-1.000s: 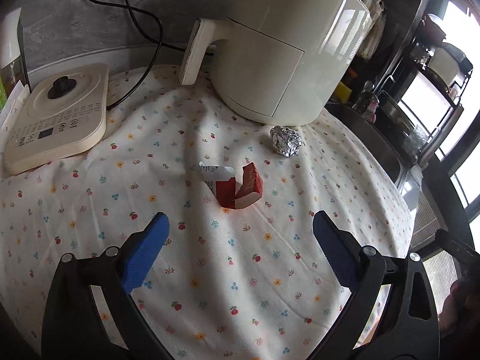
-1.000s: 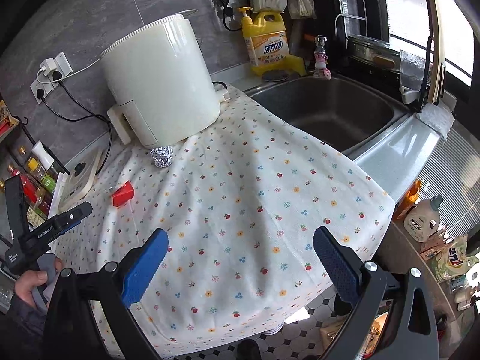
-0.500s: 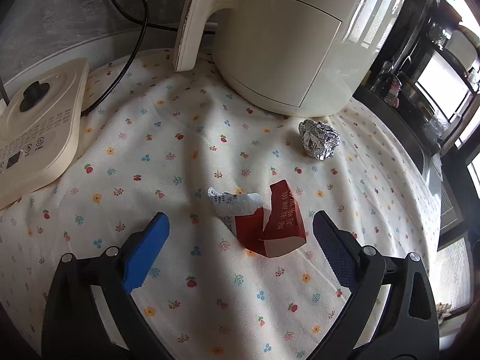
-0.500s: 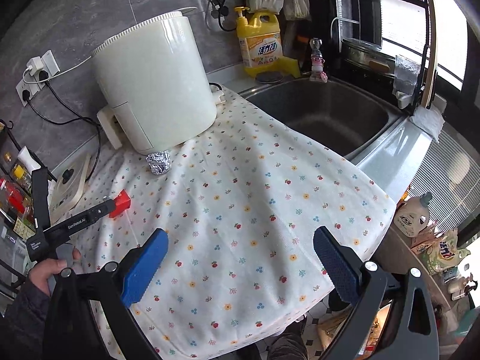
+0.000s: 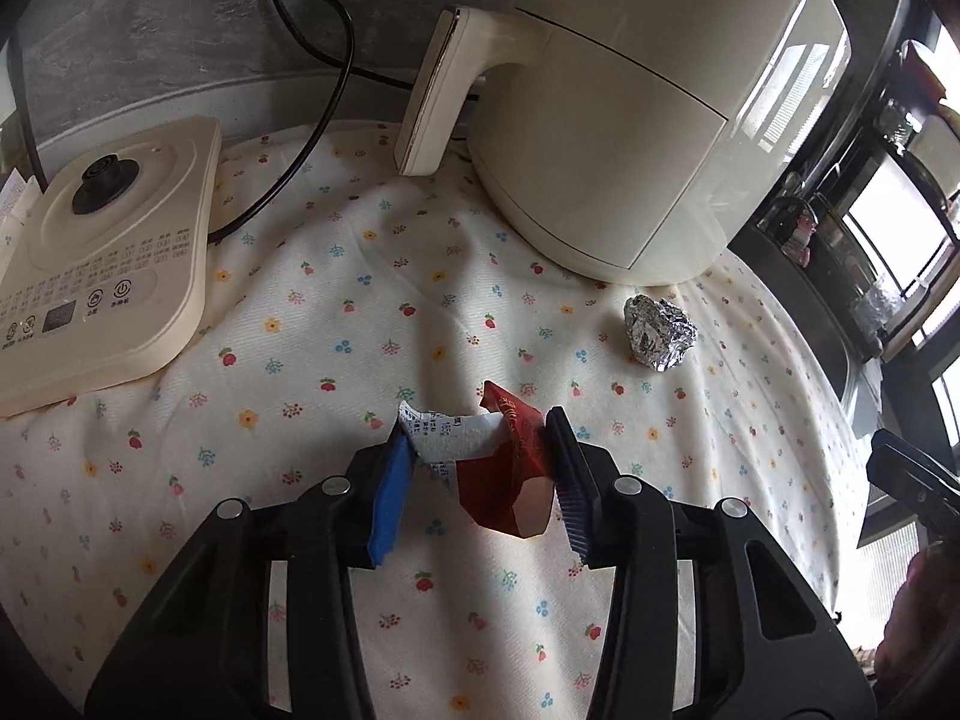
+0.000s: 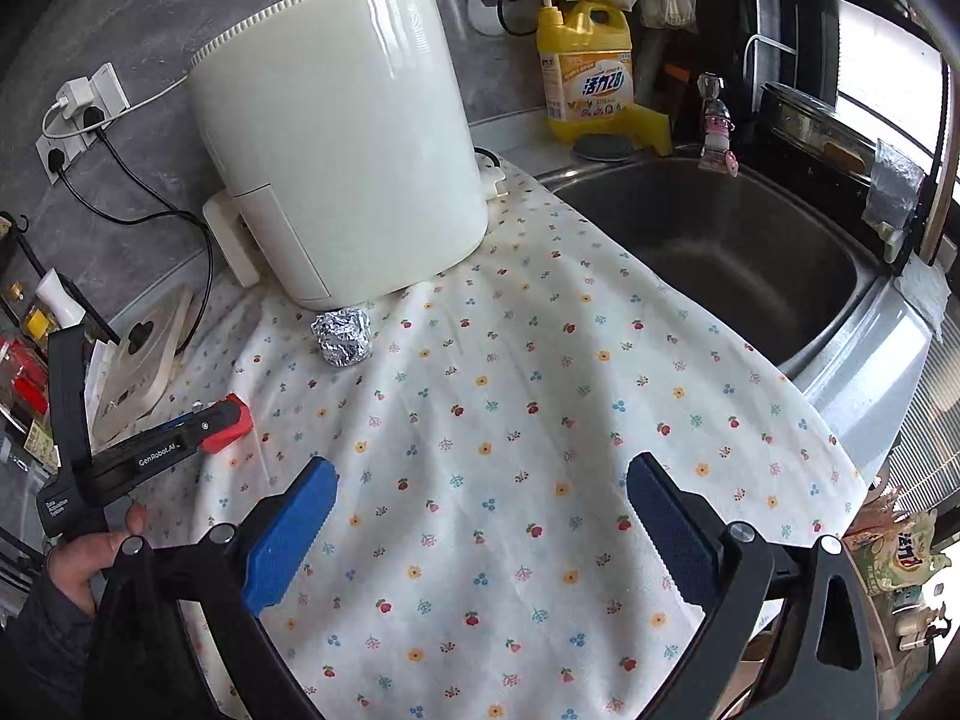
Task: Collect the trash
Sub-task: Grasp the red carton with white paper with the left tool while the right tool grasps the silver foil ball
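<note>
Now my left gripper [image 5: 480, 468] has closed from wide apart onto the red wrapper [image 5: 507, 480] on the floral cloth [image 5: 336, 324], so it's ready to lift, while my right gripper [image 6: 480, 528] hangs open, foil ball [image 6: 341, 336] uncollected.

Daylight enters from the windows at the right edge of both views, where the panes blow out to white. It leaves bright streaks of glare on the glossy cream air fryer [image 5: 630, 120] and sparkles on the crumpled silver foil ball [image 5: 659, 333]. The floral white tablecloth [image 6: 540, 450] is evenly lit, with soft shadows under its folds. Both fisheye views bend straight lines strongly near the edges, and all 4 corners fall to black. Focus is sharp at centre and softer at the rim.
</note>
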A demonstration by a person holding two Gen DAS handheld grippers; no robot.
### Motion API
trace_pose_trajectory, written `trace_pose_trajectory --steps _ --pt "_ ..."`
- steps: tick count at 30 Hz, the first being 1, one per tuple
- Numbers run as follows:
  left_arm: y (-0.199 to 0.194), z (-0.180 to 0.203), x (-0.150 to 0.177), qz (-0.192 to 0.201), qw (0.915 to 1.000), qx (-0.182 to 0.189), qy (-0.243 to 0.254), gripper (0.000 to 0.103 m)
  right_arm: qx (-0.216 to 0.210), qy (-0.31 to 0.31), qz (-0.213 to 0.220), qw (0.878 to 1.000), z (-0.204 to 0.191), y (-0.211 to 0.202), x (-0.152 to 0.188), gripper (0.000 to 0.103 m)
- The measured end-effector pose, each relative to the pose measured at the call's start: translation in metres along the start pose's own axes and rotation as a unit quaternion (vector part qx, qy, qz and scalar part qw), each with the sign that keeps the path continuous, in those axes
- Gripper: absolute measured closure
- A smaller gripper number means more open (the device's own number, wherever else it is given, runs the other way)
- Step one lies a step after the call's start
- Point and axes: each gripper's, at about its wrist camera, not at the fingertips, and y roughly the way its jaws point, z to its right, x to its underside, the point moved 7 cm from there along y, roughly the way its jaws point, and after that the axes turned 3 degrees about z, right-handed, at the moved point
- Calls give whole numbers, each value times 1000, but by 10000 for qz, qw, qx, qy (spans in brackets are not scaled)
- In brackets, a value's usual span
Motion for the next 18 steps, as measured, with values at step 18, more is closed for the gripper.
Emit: trace_pose_trajectory --steps 18 --pt "-90 -84 6 783 9844 -875 -1313 70 -1128 -1010 -308 9880 -94 98 -49 11"
